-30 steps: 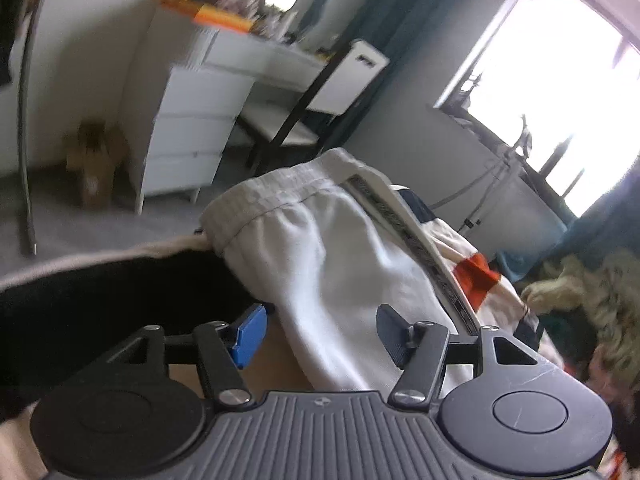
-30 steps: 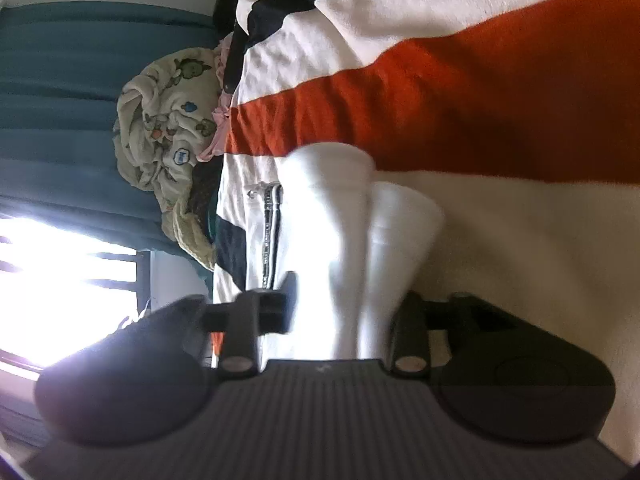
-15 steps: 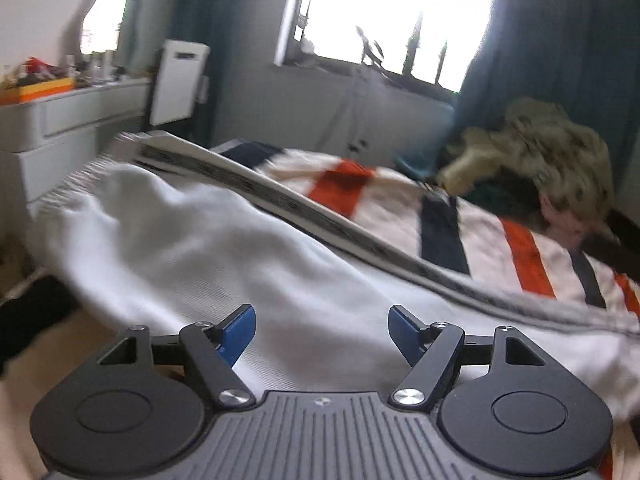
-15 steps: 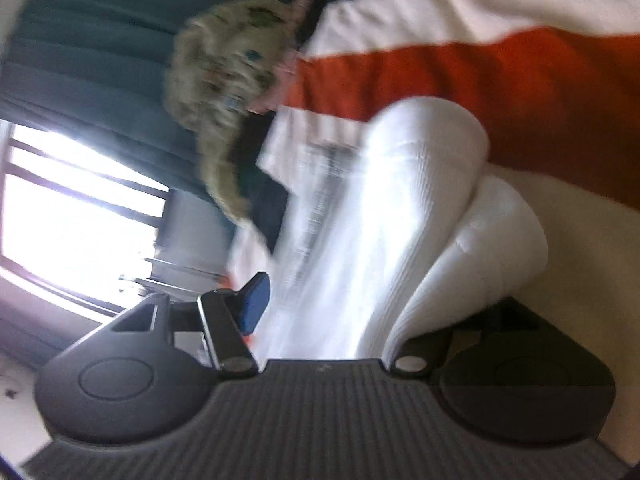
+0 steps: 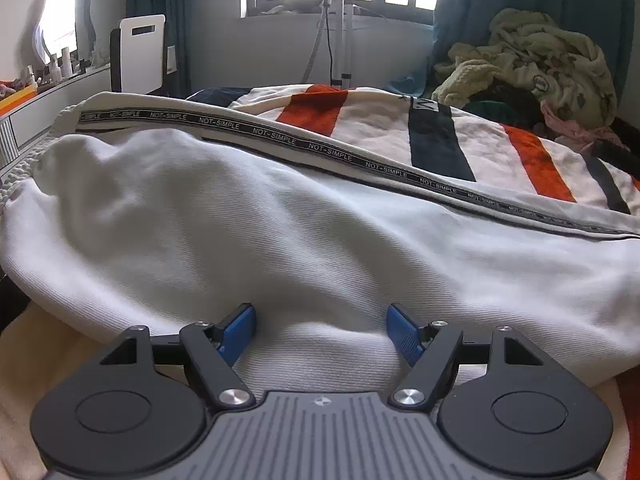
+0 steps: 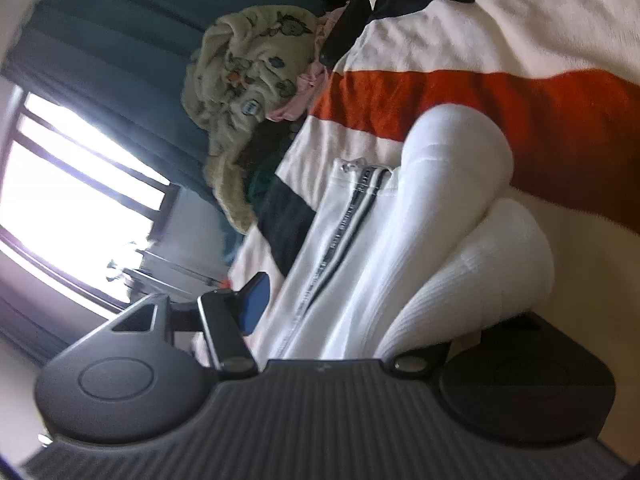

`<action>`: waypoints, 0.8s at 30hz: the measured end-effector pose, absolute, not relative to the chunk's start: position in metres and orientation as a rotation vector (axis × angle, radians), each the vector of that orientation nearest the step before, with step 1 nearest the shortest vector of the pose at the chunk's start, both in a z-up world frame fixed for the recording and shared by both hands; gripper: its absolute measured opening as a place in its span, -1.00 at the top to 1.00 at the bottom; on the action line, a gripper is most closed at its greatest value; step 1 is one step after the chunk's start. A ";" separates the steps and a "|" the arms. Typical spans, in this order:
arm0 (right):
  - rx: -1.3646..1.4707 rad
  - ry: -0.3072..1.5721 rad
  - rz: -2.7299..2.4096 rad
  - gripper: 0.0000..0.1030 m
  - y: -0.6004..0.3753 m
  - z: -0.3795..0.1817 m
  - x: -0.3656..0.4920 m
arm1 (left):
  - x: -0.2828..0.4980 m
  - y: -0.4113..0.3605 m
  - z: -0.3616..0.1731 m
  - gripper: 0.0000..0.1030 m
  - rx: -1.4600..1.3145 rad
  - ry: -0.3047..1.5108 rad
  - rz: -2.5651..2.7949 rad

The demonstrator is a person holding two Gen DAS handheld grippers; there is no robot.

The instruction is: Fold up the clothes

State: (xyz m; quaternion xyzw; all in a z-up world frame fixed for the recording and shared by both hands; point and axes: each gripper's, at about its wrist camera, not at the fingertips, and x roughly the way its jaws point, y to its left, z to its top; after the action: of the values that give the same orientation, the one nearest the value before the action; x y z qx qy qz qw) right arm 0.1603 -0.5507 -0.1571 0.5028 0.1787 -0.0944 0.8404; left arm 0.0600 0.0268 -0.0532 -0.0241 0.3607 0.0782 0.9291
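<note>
In the last second my left tongs (image 5: 321,330) have swung from facing the dresser to facing the window, coming down low and level over the white trousers (image 5: 280,232), which lie along the striped bed cover (image 5: 500,148). Both tongs gape wide with cloth between the pads, gripping nothing, so the trousers look laid out for folding. Only my right tongs' (image 6: 352,312) view shows the ribbed cuffs (image 6: 460,168).

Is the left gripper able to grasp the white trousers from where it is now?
Probably yes. The left gripper is open, and a fold of the white trousers already bulges up between its blue pads. Nothing lies between them; closing should catch the cloth.
</note>
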 end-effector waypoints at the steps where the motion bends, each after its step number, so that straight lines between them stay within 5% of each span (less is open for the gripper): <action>1: 1.037 0.390 -0.223 -0.28 -0.548 -0.156 0.163 | 0.062 0.028 -0.053 -0.43 -0.048 0.739 0.158; 2: 1.009 0.404 -0.247 -0.25 -0.546 -0.154 0.165 | 0.064 0.029 -0.052 -0.43 -0.046 0.738 0.156; 5: 0.897 0.528 -0.384 0.73 -0.533 -0.142 0.173 | 0.065 0.034 -0.050 -0.43 -0.062 0.728 0.150; 15: 0.591 0.581 -0.372 0.79 -0.489 -0.065 0.180 | 0.063 0.039 -0.042 -0.42 -0.084 0.711 0.165; 24: 0.594 0.560 -0.320 0.79 -0.475 -0.015 0.187 | 0.059 0.044 -0.035 -0.42 -0.112 0.678 0.219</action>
State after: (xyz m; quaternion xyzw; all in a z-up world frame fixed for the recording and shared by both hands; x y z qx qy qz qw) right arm 0.1865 -0.4751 -0.0153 0.2878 0.2713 -0.1551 0.9053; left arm 0.0590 0.0440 -0.0351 -0.0547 0.3315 0.1070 0.9358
